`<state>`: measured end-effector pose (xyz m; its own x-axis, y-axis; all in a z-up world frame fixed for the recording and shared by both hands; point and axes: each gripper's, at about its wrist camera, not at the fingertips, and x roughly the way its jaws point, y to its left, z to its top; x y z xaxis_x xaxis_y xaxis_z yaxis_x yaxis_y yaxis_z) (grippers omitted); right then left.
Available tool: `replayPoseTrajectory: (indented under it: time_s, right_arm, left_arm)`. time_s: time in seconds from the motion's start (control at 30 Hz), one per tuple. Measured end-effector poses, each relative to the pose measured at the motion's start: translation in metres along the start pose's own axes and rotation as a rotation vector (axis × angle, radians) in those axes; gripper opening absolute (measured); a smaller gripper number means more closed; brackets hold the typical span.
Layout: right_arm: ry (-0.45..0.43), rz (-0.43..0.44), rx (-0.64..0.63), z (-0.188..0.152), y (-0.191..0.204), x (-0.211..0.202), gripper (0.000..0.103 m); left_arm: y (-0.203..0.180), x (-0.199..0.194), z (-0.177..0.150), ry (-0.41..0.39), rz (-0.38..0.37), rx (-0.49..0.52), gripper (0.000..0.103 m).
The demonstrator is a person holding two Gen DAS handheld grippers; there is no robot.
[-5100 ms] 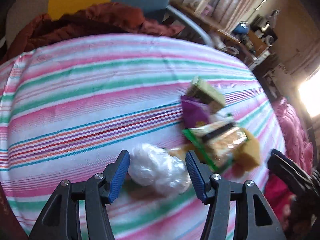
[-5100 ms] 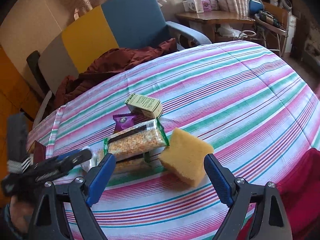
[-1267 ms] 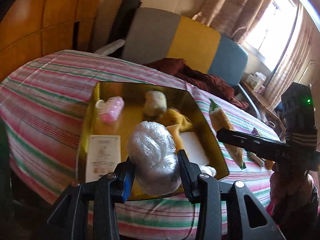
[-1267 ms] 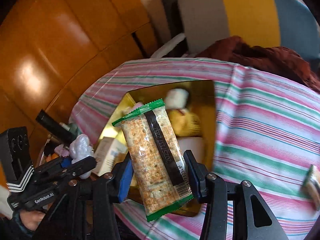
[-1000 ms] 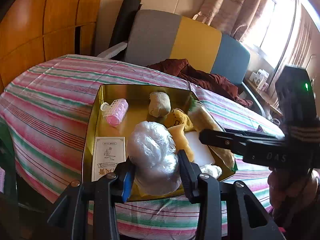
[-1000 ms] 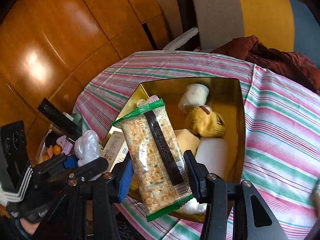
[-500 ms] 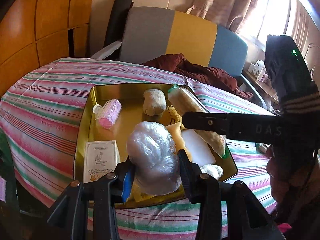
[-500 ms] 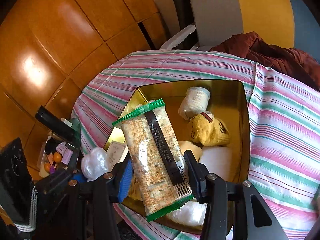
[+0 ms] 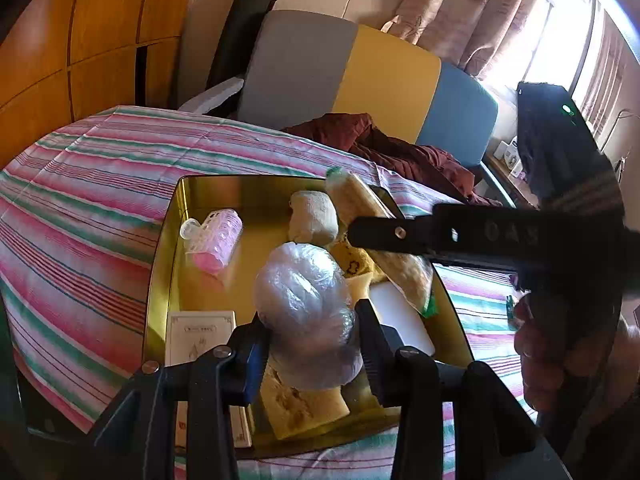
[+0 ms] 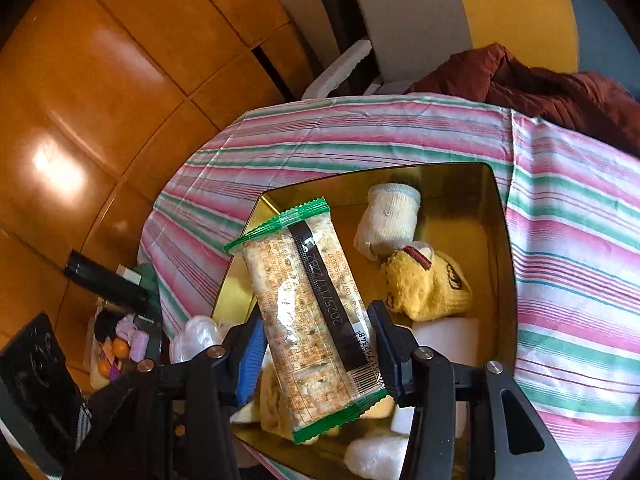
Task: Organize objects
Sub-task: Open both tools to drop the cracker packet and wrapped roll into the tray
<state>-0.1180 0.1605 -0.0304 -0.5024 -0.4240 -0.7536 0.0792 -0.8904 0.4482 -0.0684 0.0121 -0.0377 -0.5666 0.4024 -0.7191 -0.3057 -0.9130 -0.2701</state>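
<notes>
On the striped pink, green and white tablecloth (image 9: pixel 100 208) sits a gold metal tin (image 9: pixel 168 248), open, its walls shiny; behind it stand a grey, yellow and blue chair (image 9: pixel 360 76) with a crumpled maroon cloth (image 9: pixel 384 144), wooden wall panels (image 10: pixel 120 60) to the left, curtains far right. Over the tin, the right gripper (image 10: pixel 316 352) clamps a cracker packet (image 10: pixel 308 312), a flat clear wrapper with green crimped ends, long axis pointing away and slightly left. The left gripper (image 9: pixel 312 344) squeezes a crinkled ball of clear plastic (image 9: pixel 308 312) above the tin's near edge. Inside lie a pink ribbed roller (image 9: pixel 214 240), a rolled white sock (image 10: pixel 386 220), a fuzzy yellow sock (image 10: pixel 428 288) and a printed white card (image 9: pixel 200 332).
</notes>
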Motion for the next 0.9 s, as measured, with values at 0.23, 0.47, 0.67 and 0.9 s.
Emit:
replayPoseTrajectory:
  time_s: [0.23, 0.47, 0.67, 0.9]
  right_arm:
    - [0.034, 0.047, 0.071, 0.019, 0.002, 0.029, 0.059]
    - [0.032, 0.077, 0.075, 0.009, 0.001, 0.029, 0.075]
    - [0.008, 0.058, 0.102, -0.001, -0.014, 0.013, 0.077]
    - [-0.003, 0.035, 0.130, -0.012, -0.027, 0.007, 0.081]
  left_arm:
    - [0.008, 0.011, 0.001, 0.020, 0.003, -0.008, 0.041]
    - [0.014, 0.022, 0.001, 0.041, 0.008, -0.024, 0.041]
    - [0.014, 0.028, 0.003, 0.043, 0.007, -0.027, 0.041]
    - [0.023, 0.028, 0.014, 0.036, 0.041, -0.096, 0.067]
